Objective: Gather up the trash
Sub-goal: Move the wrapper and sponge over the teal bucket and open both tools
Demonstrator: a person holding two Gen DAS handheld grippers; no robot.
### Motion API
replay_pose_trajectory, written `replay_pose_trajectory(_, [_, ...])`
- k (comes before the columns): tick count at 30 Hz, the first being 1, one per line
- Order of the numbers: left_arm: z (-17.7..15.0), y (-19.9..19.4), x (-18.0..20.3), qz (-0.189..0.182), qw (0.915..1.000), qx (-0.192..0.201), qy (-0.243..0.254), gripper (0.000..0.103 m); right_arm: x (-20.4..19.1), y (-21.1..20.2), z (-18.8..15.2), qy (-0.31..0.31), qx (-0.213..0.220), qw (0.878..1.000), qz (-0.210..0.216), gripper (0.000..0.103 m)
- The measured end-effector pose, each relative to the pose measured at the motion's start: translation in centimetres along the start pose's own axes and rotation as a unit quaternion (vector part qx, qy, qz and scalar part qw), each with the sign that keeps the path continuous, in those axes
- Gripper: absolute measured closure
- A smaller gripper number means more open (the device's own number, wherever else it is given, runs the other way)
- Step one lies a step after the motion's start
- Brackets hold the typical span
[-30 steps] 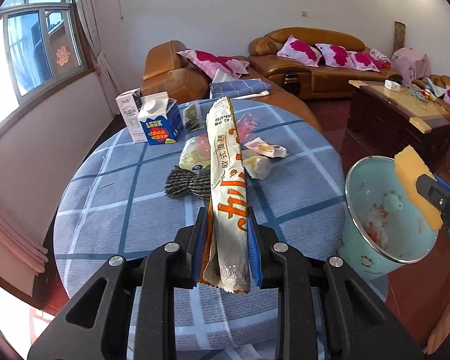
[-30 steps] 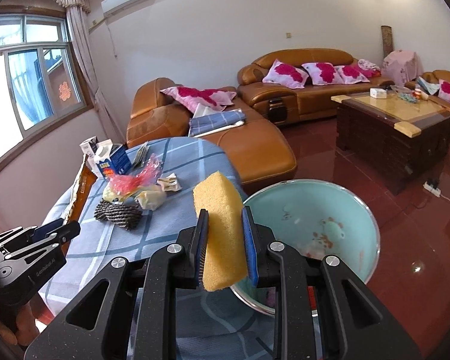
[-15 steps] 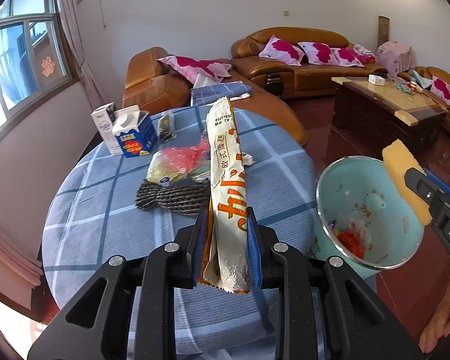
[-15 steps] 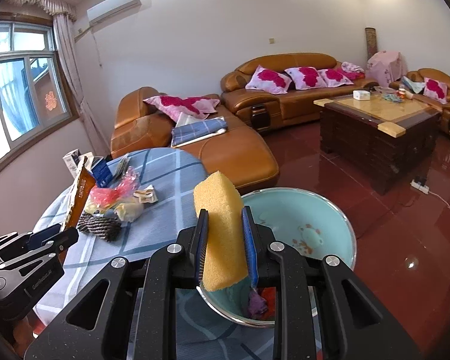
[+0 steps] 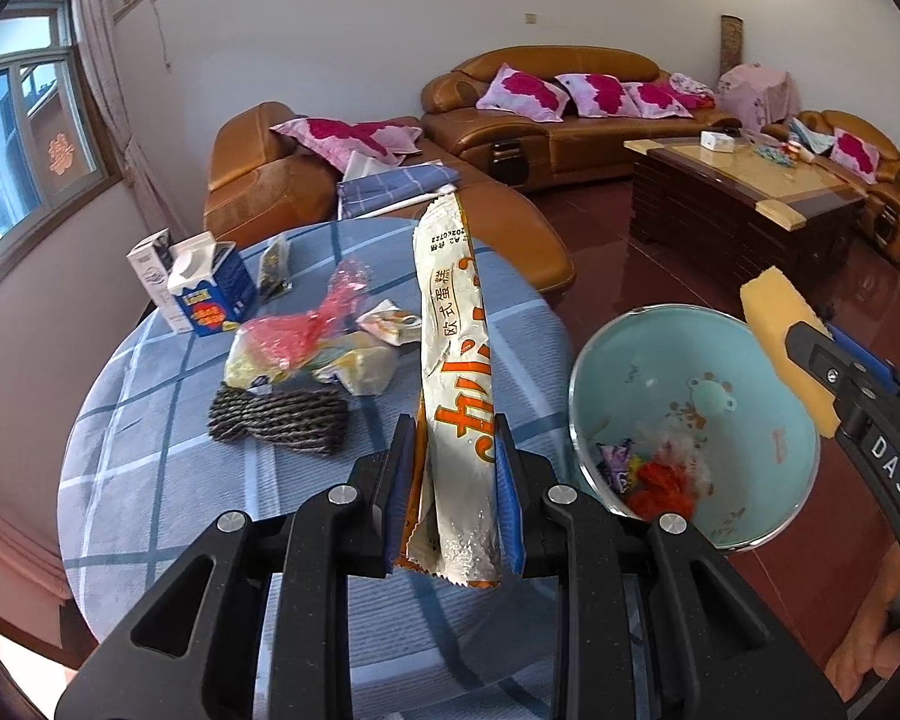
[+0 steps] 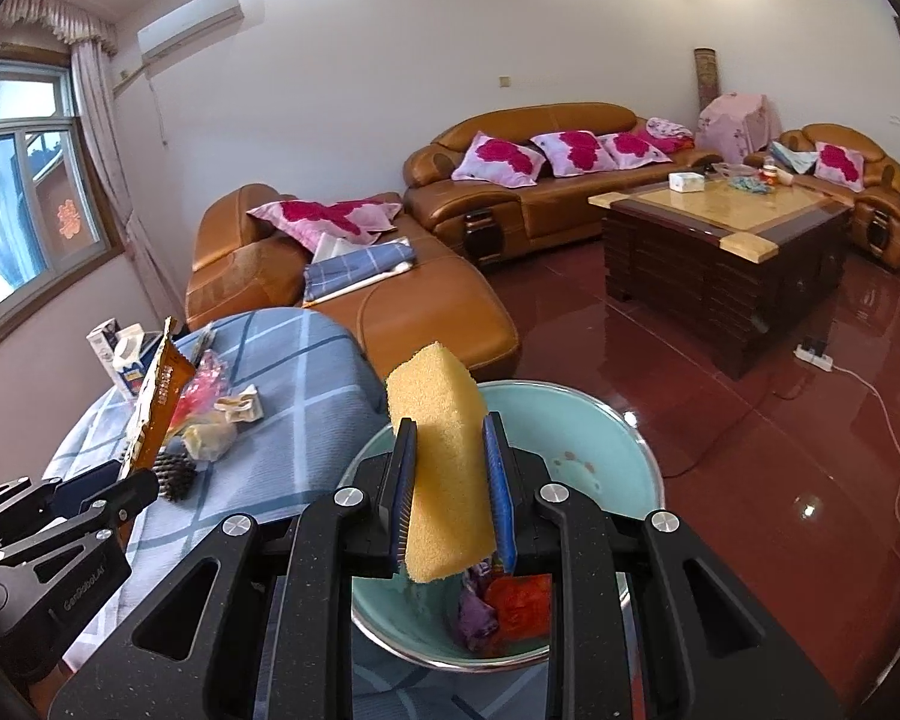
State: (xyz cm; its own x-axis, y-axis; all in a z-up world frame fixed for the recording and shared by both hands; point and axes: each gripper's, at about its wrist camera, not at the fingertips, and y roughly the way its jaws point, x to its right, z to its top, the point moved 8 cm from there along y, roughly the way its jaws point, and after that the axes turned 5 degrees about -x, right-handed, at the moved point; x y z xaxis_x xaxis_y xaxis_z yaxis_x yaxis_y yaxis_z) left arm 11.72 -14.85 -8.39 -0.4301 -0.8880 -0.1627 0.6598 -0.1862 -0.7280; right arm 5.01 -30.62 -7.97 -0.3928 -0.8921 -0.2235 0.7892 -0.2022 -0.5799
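Wrapper (image 5: 456, 384) and sponge (image 6: 444, 468) are each clamped just as they were a second ago, but both views have swung right since then: the teal bin (image 5: 768, 396) now sits larger and nearer the centre of the left wrist view, and more of its bottom shows in the right wrist view. The left gripper (image 5: 453, 501) has its jaws nearly closed, pinching the lower end of the wrapper, which stands up and away from the camera over the near right part of the table (image 5: 150, 480), left of the bin. The right gripper (image 6: 447, 501) has its jaws narrowed onto the sponge, which is held over the near rim of the bin.

The wrapper is a long, narrow, crinkled white packet with orange characters, a printed date at its far end and an orange-brown back. The sponge is a yellow, coarse-pored block. Inside the bin lie red and purple scraps (image 6: 504, 600).

A blue plaid cloth covers the round table. On it, farther left, lie a dark braided bundle (image 5: 279, 423), a heap of clear and red plastic bags (image 5: 306, 336), and two cartons (image 5: 201, 294) at the far left edge. Beyond stand tan leather sofas (image 6: 528, 192) with pink cushions, a dark wooden coffee table (image 6: 720, 252), a glossy red floor and a window (image 6: 18, 204) at the left.
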Motion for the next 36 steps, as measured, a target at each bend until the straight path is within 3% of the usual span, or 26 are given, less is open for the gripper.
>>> replay_pose_trajectory(21, [0.6,2.8,6.8,-0.039,0.9973,-0.024,0.057,0.077,5.6,3.2,-1.3,0.041,-0.034,0.997,-0.063,0.080])
replay_pose_trajectory(29, [-0.1,4.3,8.4,-0.046,0.9952,-0.043,0.075,0.077,6.1,5.3,-2.6,0.049,-0.063,0.995,-0.062,0.078])
replay_pose_trajectory(32, [-0.1,4.6,8.5,-0.047,0.9949,-0.046,0.076,0.076,6.0,5.9,-2.9,0.055,-0.074,0.994,-0.052,0.069])
replay_pose_trajectory(36, [-0.2,4.8,8.8,-0.048,0.9945,-0.048,0.079,0.076,6.3,5.5,-2.6,0.064,-0.066,0.995,-0.050,0.069])
